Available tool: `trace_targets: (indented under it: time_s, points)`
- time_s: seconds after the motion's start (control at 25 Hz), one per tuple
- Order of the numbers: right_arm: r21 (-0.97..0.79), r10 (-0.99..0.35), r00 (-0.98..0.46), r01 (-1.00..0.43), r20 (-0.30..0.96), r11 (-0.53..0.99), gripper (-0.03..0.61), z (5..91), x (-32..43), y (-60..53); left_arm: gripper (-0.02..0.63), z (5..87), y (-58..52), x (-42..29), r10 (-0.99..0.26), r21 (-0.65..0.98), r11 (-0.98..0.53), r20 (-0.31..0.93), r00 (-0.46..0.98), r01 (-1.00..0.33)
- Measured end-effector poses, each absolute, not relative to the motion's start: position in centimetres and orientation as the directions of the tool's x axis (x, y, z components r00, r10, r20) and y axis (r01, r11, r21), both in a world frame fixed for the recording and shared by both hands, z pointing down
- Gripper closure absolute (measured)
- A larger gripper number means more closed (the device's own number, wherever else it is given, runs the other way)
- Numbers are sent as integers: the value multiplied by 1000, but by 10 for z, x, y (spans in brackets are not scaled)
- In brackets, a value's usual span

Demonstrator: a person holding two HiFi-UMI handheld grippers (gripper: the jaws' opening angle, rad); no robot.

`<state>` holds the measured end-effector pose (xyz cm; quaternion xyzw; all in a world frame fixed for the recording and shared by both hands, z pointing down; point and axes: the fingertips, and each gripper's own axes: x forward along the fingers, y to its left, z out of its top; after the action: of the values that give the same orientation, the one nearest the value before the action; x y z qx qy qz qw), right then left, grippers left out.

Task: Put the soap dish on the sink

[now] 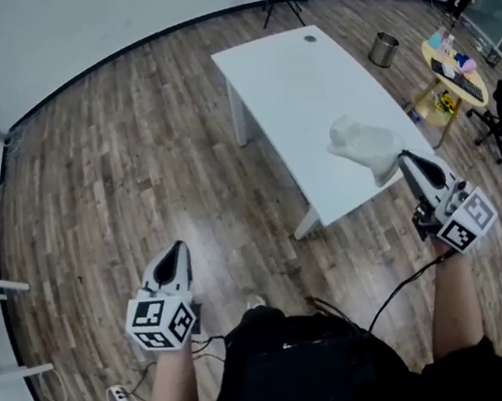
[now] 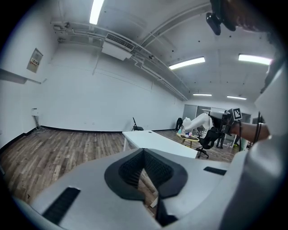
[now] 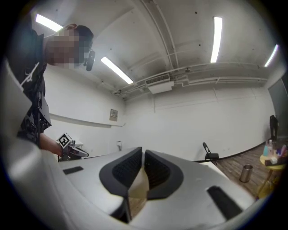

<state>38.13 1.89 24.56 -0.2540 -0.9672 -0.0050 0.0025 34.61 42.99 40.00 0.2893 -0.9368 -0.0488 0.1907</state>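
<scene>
The right claw (image 1: 403, 159) pinches a white soap dish (image 1: 367, 143); the left claw (image 1: 180, 247) is closed, empty.

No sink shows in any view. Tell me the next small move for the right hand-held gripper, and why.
Probably turn away from the white table, carrying the white soap dish, to find the sink: the right hand-held gripper seems shut on the dish, the left hand-held gripper is empty, and no sink shows.

The person wears a black top (image 1: 298, 376) with short sleeves, at 6 o'clock in the head view. The left gripper (image 1: 178, 251) and right gripper (image 1: 405, 159) are pale grey shells with black ribbed pads and white cubes bearing black square markers. A black cable (image 1: 398, 292) trails from 4 o'clock to the torso.
</scene>
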Motion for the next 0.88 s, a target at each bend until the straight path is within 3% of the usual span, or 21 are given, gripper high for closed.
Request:
trace_targets:
  time_s: [0.88]
  points:
    - [-23,410,-912,410,-9,912,548,251,232,66,624,419,505,194,-594,204,803,340,-729,-559]
